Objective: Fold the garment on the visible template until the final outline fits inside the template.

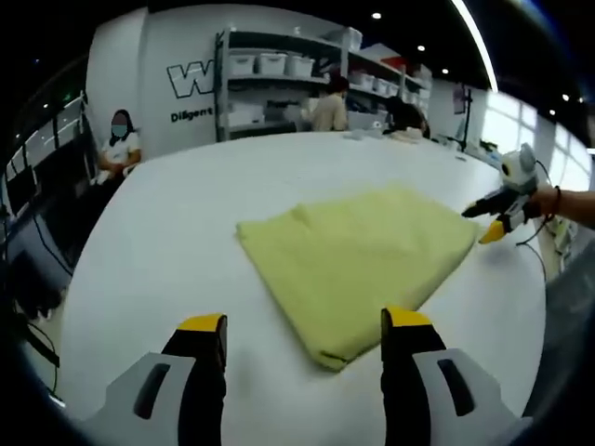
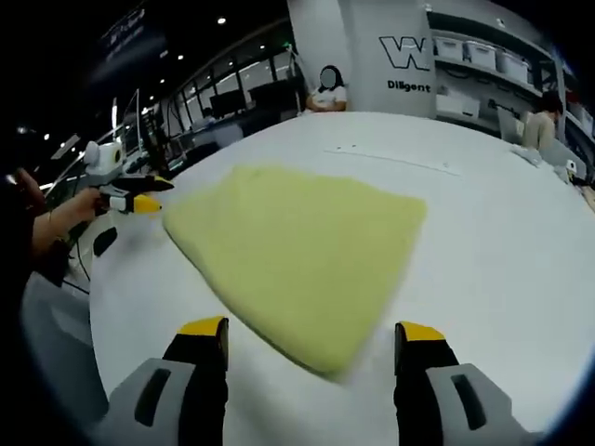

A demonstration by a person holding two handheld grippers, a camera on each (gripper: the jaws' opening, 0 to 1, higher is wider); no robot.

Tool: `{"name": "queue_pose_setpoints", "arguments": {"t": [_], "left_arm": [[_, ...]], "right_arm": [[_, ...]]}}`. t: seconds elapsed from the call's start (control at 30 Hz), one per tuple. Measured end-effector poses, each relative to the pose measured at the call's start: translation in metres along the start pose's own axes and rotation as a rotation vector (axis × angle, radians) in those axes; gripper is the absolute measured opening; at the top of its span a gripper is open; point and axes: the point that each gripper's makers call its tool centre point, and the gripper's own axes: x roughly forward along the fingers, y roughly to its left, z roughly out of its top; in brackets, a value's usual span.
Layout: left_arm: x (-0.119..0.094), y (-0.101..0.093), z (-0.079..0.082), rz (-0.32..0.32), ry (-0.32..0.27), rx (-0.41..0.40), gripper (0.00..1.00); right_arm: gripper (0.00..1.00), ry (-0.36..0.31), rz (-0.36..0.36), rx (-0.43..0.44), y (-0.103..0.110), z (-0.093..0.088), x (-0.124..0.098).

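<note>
Garment [image 1: 358, 265]: flat on the table [image 1: 186, 223], ahead of both grippers.
Left gripper [image 1: 305, 325]: at the near table edge, jaws apart either side of the garment's near corner.
Right gripper [image 1: 497, 216]: at the garment's far right corner.
Shelving [image 1: 279, 79]: behind the table.
Seated person [image 1: 119, 147]: beyond the table, left.

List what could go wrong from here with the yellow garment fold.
1. No template outline can be made out on the white table around the yellow garment, so fit may be misjudged.
2. Both the left gripper and right gripper are open near garment corners; a one-layer pinch could unfold it.
</note>
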Motion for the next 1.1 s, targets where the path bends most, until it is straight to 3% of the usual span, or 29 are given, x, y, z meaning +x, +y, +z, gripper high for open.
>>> {"name": "queue_pose_setpoints", "arguments": {"t": [0.1,0.37,0.63,0.77,0.9,1.1], "left_arm": [[-0.001,-0.001,-0.012,-0.007,0.028,0.004,0.58],[-0.001,-0.007,-0.030,-0.018,0.048,-0.018,0.43],[0.001,-0.009,-0.030,-0.047,0.023,-0.038,0.24],[0.003,-0.010,-0.035,-0.055,0.047,-0.031,0.16],[0.004,-0.013,-0.038,-0.073,0.050,-0.025,0.01],[0.004,-0.011,-0.037,-0.081,0.053,0.033,0.00]], "right_arm": [[0.56,0.006,-0.014,-0.013,-0.002,-0.006,-0.001],[0.40,-0.003,-0.007,-0.006,0.001,-0.007,-0.005],[0.29,-0.009,-0.030,-0.039,-0.001,-0.009,-0.006],[0.26,-0.014,-0.031,-0.036,0.000,-0.008,-0.005],[0.21,-0.013,-0.031,-0.044,0.001,-0.008,-0.005],[0.03,-0.021,-0.052,-0.062,-0.005,-0.004,-0.009]]}}
